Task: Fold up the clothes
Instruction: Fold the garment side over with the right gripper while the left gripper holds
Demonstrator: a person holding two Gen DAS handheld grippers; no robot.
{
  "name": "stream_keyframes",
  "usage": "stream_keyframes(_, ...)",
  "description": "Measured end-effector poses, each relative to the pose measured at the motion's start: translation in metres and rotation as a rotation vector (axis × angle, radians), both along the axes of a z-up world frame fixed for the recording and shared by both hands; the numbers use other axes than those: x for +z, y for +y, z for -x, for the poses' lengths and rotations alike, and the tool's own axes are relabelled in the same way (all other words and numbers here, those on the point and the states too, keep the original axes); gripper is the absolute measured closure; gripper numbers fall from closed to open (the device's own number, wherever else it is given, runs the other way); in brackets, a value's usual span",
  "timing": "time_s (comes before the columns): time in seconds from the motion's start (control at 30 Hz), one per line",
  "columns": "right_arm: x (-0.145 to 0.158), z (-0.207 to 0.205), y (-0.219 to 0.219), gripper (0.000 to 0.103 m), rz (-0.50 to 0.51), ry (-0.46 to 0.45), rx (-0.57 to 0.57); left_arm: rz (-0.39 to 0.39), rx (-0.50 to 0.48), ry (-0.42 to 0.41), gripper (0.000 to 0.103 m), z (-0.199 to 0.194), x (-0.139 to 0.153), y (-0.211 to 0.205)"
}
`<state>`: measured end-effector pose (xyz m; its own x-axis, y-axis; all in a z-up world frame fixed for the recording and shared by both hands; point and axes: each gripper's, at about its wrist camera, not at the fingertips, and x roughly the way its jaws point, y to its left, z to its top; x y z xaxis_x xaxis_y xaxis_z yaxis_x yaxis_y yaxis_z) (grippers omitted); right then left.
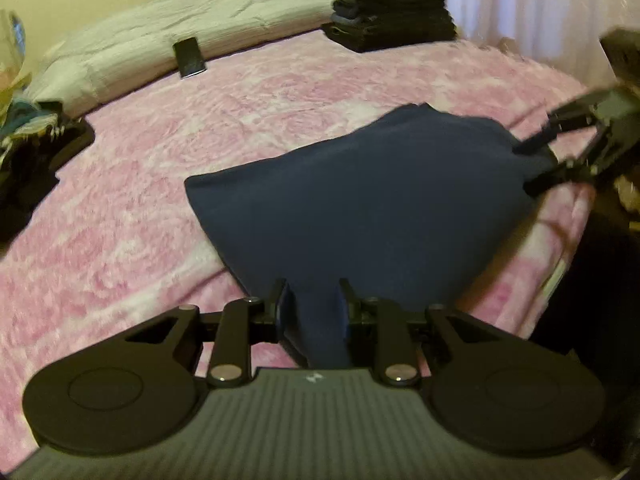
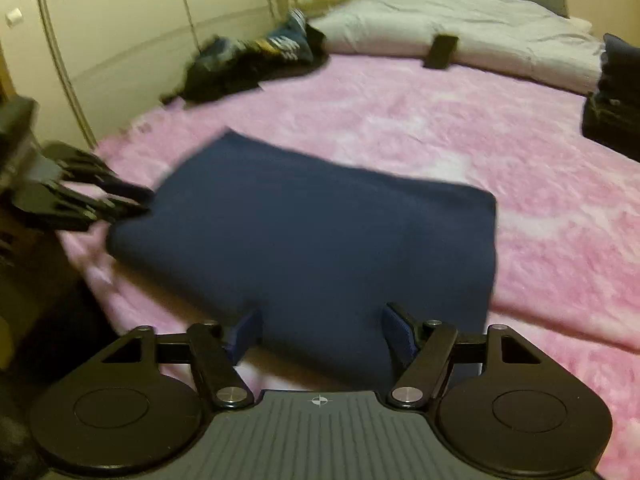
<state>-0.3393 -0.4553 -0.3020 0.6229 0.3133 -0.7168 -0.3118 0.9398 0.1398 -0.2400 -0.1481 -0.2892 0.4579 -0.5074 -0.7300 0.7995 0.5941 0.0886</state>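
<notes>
A folded navy garment (image 2: 312, 236) is laid on the pink blanket (image 2: 460, 136) of the bed. One corner of it is gripped in the left claw (image 1: 314, 312), its pads closed on the cloth. The right claw (image 2: 320, 332) is held open, with the garment's near edge between its pads but not pinched. A stack of folded dark clothes (image 1: 394, 10) is seen near the pillow (image 1: 160, 46).
</notes>
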Motion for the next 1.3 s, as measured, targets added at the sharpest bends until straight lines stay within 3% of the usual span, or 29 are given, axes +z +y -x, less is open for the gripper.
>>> stream_keyframes(0.1, 0.014, 0.012, 0.017, 0.03, 0.106, -0.051, 0.049, -0.026, -0.005, -0.043, 0.082, 0.007, 0.012, 0.004)
stream_keyframes(0.17, 0.019, 0.022, 0.03, 0.014, 0.209, -0.096, 0.101, -0.06, -0.025, -0.104, 0.077, 0.016, 0.018, 0.005)
stream_keyframes(0.23, 0.014, 0.031, 0.04, 0.014, 0.303, -0.126, 0.152, -0.1, -0.061, -0.173, 0.072, 0.03, 0.02, 0.003)
stream_keyframes(0.37, -0.004, 0.04, 0.064, 0.015, 0.403, -0.125, 0.259, -0.181, -0.182, -0.287, 0.071, 0.061, 0.015, -0.007)
stream_keyframes(0.5, -0.018, 0.036, 0.081, 0.015, 0.488, -0.145, 0.321, -0.259, -0.3, -0.348, 0.057, 0.083, 0.002, -0.018)
stream_keyframes(0.53, -0.021, 0.034, 0.085, 0.022, 0.512, -0.153, 0.333, -0.286, -0.329, -0.37, 0.055, 0.088, -0.002, -0.022)
stream_keyframes(0.63, -0.038, 0.024, 0.091, 0.058, 0.648, -0.167, 0.352, -0.375, -0.395, -0.471, 0.051, 0.102, -0.017, -0.033)
stream_keyframes(0.73, -0.032, 0.017, 0.089, 0.072, 0.649, -0.182, 0.351, -0.46, -0.448, -0.563, 0.044, 0.108, -0.031, -0.048)
stream_keyframes(0.87, -0.015, 0.006, 0.078, 0.073, 0.589, -0.179, 0.318, -0.543, -0.476, -0.62, 0.042, 0.104, -0.048, -0.069)
stream_keyframes(0.93, -0.011, 0.004, 0.075, 0.073, 0.572, -0.172, 0.317, -0.571, -0.465, -0.625, 0.046, 0.097, -0.055, -0.075)
stream_keyframes(1.13, -0.011, 0.003, 0.076, 0.073, 0.542, -0.166, 0.306, -0.564, -0.441, -0.575, 0.056, 0.087, -0.056, -0.075)
stream_keyframes(1.3, -0.012, 0.005, 0.077, 0.073, 0.538, -0.169, 0.307, -0.561, -0.434, -0.564, 0.058, 0.088, -0.055, -0.076)
